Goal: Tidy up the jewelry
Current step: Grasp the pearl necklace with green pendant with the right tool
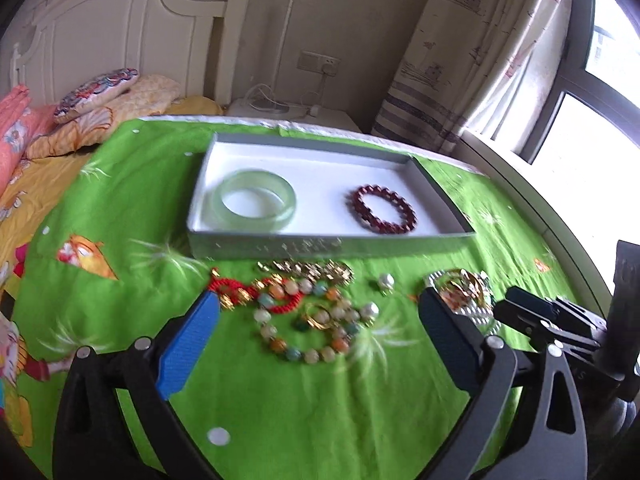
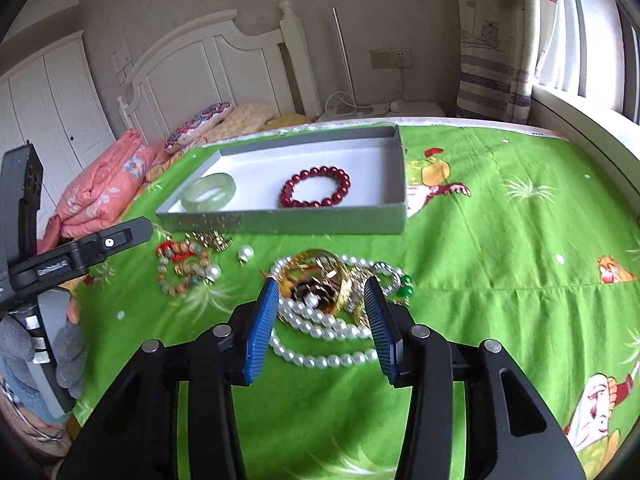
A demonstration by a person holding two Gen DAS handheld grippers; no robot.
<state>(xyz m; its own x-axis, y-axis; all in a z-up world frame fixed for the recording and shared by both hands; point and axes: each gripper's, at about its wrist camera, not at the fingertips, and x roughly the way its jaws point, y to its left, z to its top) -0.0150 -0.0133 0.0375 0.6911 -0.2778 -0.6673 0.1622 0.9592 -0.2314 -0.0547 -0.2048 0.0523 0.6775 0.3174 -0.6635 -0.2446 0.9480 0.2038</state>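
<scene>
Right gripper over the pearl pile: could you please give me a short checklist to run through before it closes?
1. Right gripper jaws apart: ok.
2. Gold bangle sits between the fingers: ok.
3. Bangle free of the pearl necklace: not ok, the strands lie around it.
4. Pads touching anything yet: cannot tell.
5. Grey box has bare floor beside the red bead bracelet and jade bangle: ok.
6. Left gripper open, holding nothing, over the coloured bead bracelet: ok.

boxes: one grey box [image 1: 436,184] is seen | bracelets in it: two, a green bangle [image 1: 256,204] and a red bead bracelet [image 1: 382,210] | loose pearl earrings [image 2: 245,254]: two are counted | pearl necklaces [image 2: 320,332]: one
</scene>
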